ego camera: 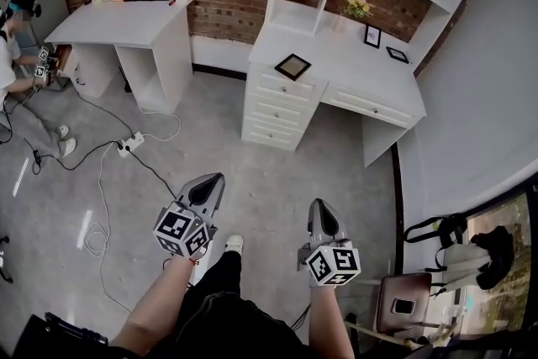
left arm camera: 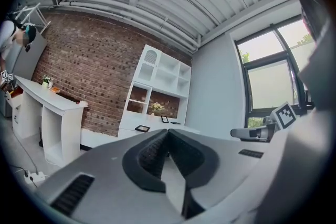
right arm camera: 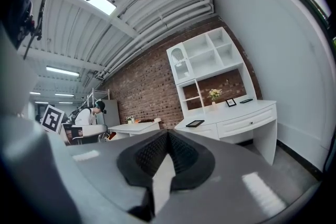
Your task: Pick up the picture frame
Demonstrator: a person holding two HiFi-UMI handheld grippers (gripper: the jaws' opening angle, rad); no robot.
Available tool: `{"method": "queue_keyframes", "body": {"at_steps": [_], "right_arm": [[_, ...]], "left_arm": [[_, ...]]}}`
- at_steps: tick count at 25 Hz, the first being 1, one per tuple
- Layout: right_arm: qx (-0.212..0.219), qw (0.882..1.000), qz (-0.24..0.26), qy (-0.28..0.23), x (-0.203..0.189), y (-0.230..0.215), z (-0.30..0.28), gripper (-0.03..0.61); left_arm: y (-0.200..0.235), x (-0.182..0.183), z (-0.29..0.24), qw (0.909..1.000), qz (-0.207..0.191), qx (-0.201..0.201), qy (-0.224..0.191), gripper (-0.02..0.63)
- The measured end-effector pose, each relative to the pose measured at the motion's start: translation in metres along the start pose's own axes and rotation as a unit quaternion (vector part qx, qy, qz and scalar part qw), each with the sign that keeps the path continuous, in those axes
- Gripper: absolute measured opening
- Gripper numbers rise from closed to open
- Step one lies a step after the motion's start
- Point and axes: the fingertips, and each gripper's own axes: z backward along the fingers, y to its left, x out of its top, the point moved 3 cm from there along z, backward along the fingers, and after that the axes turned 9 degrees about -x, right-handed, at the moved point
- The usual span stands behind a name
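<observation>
Left gripper (ego camera: pixel 212 183) and right gripper (ego camera: pixel 319 210): jaws pressed together, empty, touching nothing, low centre of the head view over grey floor (ego camera: pixel 252 155). Well apart, toward the upper middle, lying flat near the left corner of the white drawered table (ego camera: pixel 336 63): dark rectangular picture frame (ego camera: pixel 292 66), untouched. No pickup yet; approach, opening and grasp apparently all left.

A power strip (ego camera: pixel 130 145) lies near the white table (ego camera: pixel 126 23).
</observation>
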Motion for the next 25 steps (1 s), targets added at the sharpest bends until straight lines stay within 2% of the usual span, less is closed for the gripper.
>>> {"method": "queue_keyframes", "body": {"at_steps": [11,25], "right_arm": [[-0.014,1.0,-0.013,-0.003,0.023,-0.019,-0.102,0.003],[-0.024,0.999,-0.022,0.004,0.021,-0.033,-0.222,0.003]], "left_arm": [[0.068,0.03,-0.085,0.9999,0.0,-0.011,-0.006,-0.003],[0.155,0.031,-0.169,0.9998,0.007,-0.02,0.003,-0.003]]}}
